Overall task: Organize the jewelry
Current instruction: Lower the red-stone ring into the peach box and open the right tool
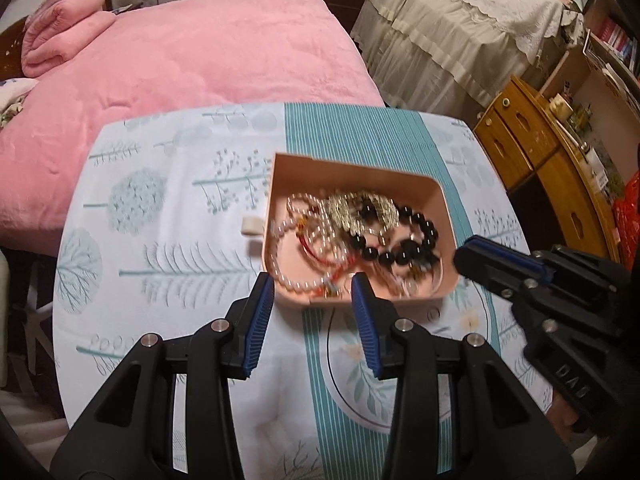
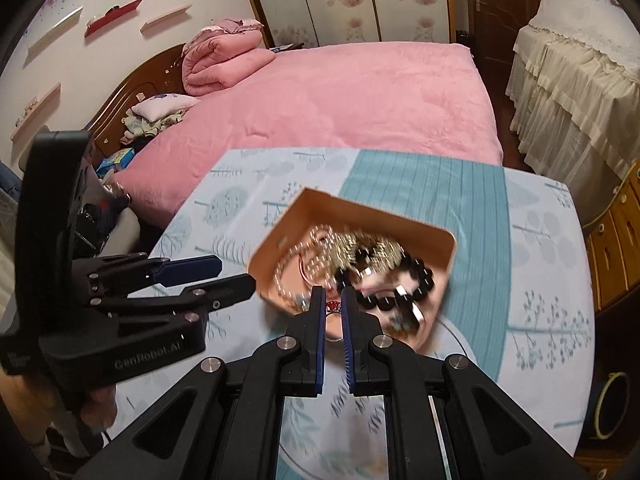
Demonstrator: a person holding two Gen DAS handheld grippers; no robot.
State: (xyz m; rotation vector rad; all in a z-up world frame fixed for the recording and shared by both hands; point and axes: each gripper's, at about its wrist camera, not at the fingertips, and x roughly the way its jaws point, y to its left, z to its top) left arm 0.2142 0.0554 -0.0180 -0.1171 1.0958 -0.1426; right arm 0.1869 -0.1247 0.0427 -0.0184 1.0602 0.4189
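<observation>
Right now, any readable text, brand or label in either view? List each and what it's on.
"GenRobot.AI": on the black body of the left tool, seen in the right wrist view.
"DA" plus one more unclear character: raised lettering on the body of the right tool, left wrist view.
Book spines on the shelf: too small to read.
Small print near the left tool's handle: too blurred to read.

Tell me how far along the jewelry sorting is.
Early. Done: nothing sorted; pearls, black beads and gold chain lie tangled in the pink box. In hand: right gripper pinches something small and red; left gripper is empty. Left: untangling the rest.
</observation>
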